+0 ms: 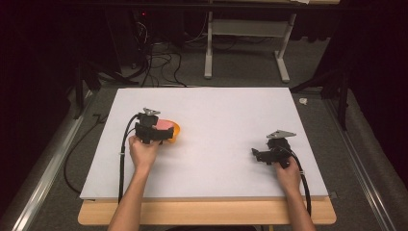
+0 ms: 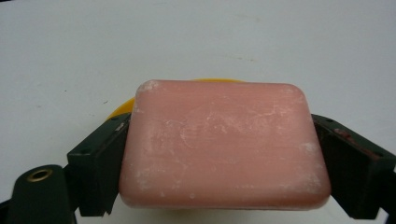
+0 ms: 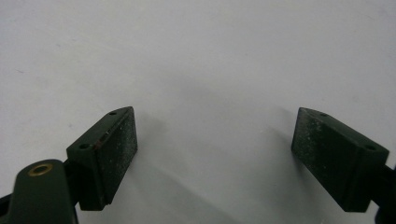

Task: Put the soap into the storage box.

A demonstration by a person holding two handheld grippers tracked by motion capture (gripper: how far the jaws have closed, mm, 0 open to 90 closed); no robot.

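Note:
A pink bar of soap (image 2: 224,144) sits between the two black jaws of my left gripper (image 2: 219,154), which press on its two short sides. Behind and under the bar peeks the rim of a yellow-orange dish (image 2: 122,108). From above, the left gripper (image 1: 166,132) is at the left of the white board, with the pink soap (image 1: 165,124) over the orange dish (image 1: 175,129). My right gripper (image 1: 255,154) rests at the right of the board, pointing left. Its jaws stand wide apart in the right gripper view (image 3: 215,154), with bare white board between them.
The white board (image 1: 216,115) lies on a wooden table whose front edge (image 1: 207,214) shows below it. Beyond the board are a grey floor, cables (image 1: 159,62) and the white legs of another table (image 1: 208,48). A small white scrap (image 1: 303,101) lies off the board's right edge.

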